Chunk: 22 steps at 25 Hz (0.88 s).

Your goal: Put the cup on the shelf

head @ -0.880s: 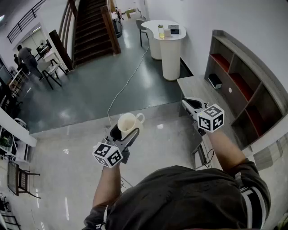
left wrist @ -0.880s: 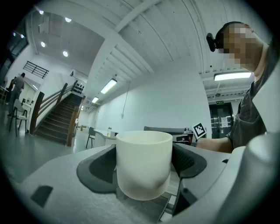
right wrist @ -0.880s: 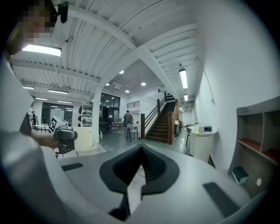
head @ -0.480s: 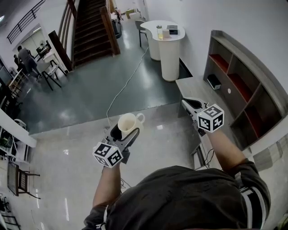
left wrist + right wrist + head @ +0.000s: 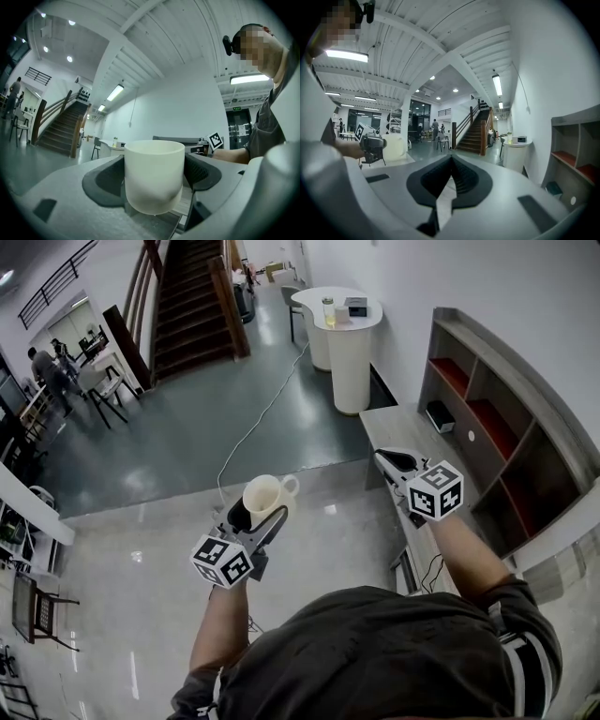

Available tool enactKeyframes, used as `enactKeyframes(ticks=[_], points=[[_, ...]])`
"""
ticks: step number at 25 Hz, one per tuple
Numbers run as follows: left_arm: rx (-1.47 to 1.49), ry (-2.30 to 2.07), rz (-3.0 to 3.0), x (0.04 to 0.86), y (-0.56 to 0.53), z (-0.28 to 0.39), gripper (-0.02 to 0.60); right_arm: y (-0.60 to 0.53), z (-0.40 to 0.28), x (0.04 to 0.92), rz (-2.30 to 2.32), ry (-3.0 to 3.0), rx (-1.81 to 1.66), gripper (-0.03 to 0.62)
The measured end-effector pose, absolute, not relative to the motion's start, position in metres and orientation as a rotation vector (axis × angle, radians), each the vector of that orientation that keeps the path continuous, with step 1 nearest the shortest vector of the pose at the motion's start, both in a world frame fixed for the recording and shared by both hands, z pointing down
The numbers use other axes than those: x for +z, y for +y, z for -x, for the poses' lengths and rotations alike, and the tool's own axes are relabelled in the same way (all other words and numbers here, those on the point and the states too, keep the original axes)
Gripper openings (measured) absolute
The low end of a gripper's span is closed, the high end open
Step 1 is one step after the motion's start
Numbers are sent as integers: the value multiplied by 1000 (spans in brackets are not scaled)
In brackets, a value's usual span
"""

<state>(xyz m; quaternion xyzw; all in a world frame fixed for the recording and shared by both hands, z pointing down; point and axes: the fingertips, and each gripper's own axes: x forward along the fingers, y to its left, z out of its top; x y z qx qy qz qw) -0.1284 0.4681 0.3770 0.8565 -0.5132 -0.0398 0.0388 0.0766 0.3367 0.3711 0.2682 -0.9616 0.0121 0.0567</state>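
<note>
A cream cup point(image 5: 263, 498) with a handle is held upright in the air by my left gripper point(image 5: 251, 518), whose jaws press on both its sides. In the left gripper view the cup point(image 5: 154, 175) fills the gap between the dark pads point(image 5: 107, 180). My right gripper point(image 5: 396, 463) hangs shut and empty over the grey table point(image 5: 394, 427), its pads point(image 5: 461, 178) meeting at the tips. The grey shelf point(image 5: 506, 427) with red-backed compartments stands at the right, and the same shelf point(image 5: 576, 154) appears at the right edge of the right gripper view.
A white round counter point(image 5: 342, 329) with a bottle and a small box stands beyond the table. A dark object point(image 5: 436, 415) lies in the shelf's lower compartment. A cable point(image 5: 258, 423) runs across the glossy floor. Stairs point(image 5: 192, 296) rise at the back; chairs and people are at far left.
The whole view has shifted slightly, with the shelf and table a little nearer. Both grippers keep their places and the cup stays in the left one.
</note>
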Motion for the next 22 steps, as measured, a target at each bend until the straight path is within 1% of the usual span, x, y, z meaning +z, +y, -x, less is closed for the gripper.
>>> enactKeyframes(ticks=[8, 13, 17, 22], points=[[-134, -1587, -2605, 380, 457, 87, 391, 330, -115, 376, -774, -2915, 31, -9], [-123, -1574, -2599, 383, 437, 74, 391, 311, -128, 378, -778, -2917, 39, -9], [-121, -1559, -2603, 387, 415, 78, 391, 291, -125, 385, -793, -2909, 53, -9], [-123, -1518, -2615, 396, 376, 99, 391, 257, -107, 391, -826, -2896, 58, -9]])
